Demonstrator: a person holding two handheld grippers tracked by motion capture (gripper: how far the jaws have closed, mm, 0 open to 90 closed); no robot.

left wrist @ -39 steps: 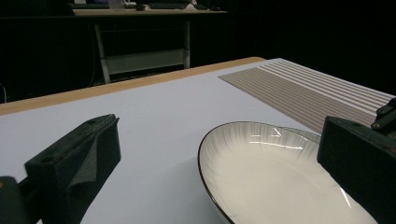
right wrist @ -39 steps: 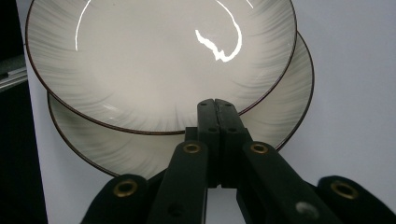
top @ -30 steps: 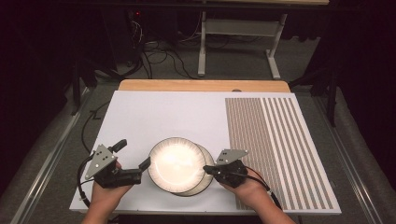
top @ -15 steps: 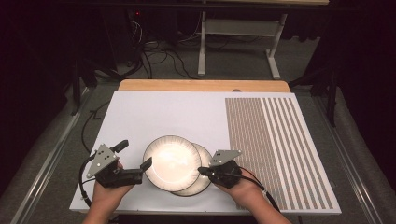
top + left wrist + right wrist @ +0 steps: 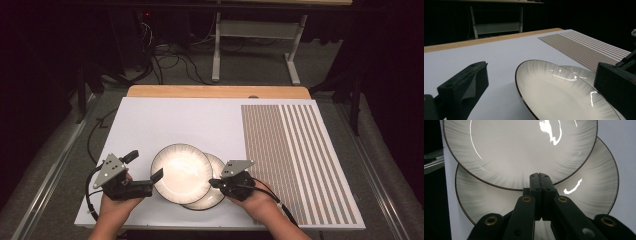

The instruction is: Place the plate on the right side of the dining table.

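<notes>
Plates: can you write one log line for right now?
top plate: overlapping lower plate, offset left | left gripper: open, beside top rim | right gripper: shut, tips at top rim

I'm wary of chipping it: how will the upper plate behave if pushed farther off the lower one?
The upper plate looks glazed and glossy, so it probably slides easily. It seems rigid and likely brittle. Overhanging the lower plate, it may tip or drop at the edge.

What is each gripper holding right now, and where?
Right gripper is shut at the top plate's rim; actual pinch unclear. Left gripper holds nothing.
</notes>
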